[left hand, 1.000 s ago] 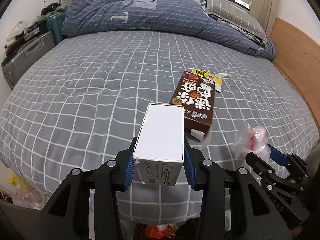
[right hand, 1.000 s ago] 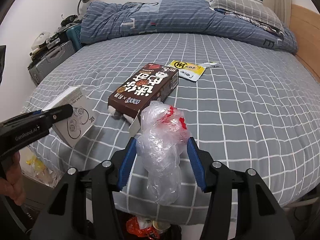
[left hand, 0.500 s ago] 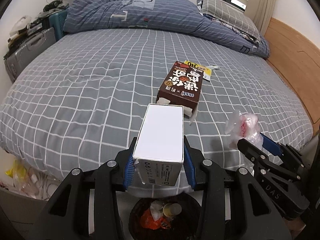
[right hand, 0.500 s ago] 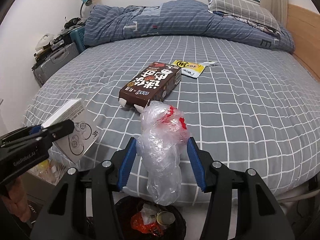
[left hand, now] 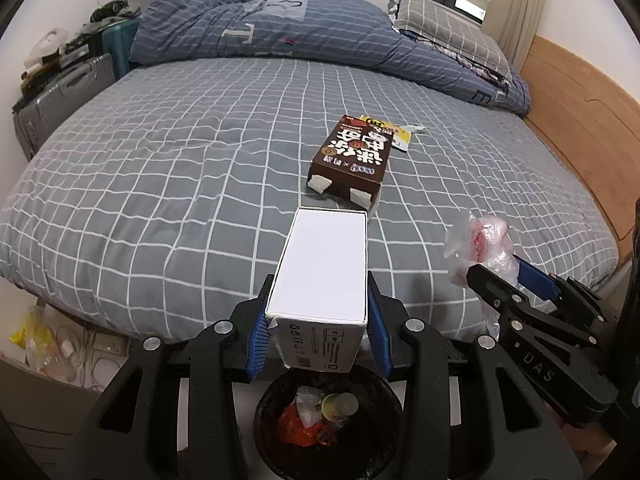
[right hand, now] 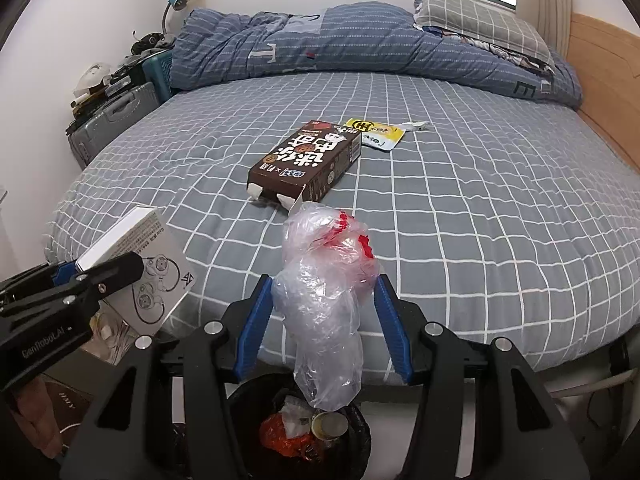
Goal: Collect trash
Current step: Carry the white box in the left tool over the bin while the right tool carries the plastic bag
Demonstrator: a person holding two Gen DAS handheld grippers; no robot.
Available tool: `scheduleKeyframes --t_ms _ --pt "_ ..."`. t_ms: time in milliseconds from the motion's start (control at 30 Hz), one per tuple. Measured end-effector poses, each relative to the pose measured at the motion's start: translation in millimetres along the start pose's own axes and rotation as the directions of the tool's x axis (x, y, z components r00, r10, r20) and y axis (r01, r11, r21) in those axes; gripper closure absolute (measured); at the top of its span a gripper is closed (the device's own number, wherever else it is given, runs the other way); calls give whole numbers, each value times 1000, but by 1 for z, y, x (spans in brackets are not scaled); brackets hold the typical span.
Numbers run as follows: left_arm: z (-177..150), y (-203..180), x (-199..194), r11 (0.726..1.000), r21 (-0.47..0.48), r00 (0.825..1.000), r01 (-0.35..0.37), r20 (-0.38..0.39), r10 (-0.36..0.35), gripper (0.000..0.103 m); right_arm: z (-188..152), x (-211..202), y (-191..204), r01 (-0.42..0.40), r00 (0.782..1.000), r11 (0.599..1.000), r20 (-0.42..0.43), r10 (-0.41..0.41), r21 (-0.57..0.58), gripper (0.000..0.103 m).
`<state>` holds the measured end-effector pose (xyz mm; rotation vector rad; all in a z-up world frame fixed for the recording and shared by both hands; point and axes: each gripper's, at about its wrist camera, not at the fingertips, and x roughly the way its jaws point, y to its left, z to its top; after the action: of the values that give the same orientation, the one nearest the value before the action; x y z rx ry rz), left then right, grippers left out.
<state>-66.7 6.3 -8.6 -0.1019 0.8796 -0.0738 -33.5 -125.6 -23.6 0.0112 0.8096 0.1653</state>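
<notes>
My left gripper (left hand: 318, 332) is shut on a white carton box (left hand: 324, 268), held above a black trash bin (left hand: 328, 424) at the foot of the bed. My right gripper (right hand: 324, 320) is shut on a crumpled clear plastic bag (right hand: 324, 292) with red print, hanging over the same bin (right hand: 300, 428). The right gripper and bag also show in the left wrist view (left hand: 492, 276); the left gripper and box show in the right wrist view (right hand: 108, 272). A brown snack box (left hand: 352, 156) and a yellow wrapper (left hand: 390, 132) lie on the bed.
The bed (left hand: 160, 160) has a grey checked sheet, a blue duvet (left hand: 272, 28) and pillow at the far end. A wooden bed frame (left hand: 580, 120) runs along the right. Suitcases (left hand: 60, 96) stand at the left. The bin holds orange trash and a cup.
Both grippers have pulled back from the bed with their loads. The trash bin has come into view beneath them.
</notes>
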Motion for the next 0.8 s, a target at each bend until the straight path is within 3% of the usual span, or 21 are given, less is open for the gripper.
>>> scheduleKeyframes --t_ms 800 --pt "-67 -10 -12 1000 -8 997 14 -79 -15 62 -46 -25 6 -12 999 1000 -51 12 -3 53"
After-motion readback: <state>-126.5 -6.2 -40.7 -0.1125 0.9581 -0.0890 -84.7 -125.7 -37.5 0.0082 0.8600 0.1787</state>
